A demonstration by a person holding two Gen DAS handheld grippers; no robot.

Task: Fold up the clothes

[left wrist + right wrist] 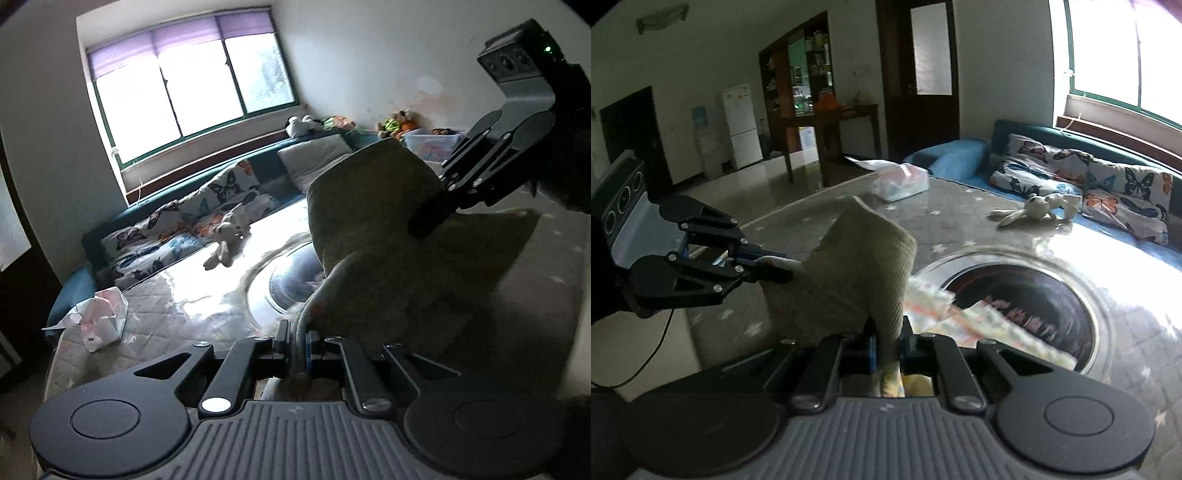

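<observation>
Left tongs [297, 345] and right tongs [888, 345] both pinching olive garment [857, 266], fridge [742, 125] only in right view

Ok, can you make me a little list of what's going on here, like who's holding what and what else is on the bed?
held cloth: olive ribbed garment, lifted above the mattress
left gripper: shut on one edge of it
right gripper: shut on another edge
under it: round metal basin with a patterned cloth over its rim
toy: stuffed bunny
pillows: butterfly pillows below the window
also: white plastic bag
</observation>
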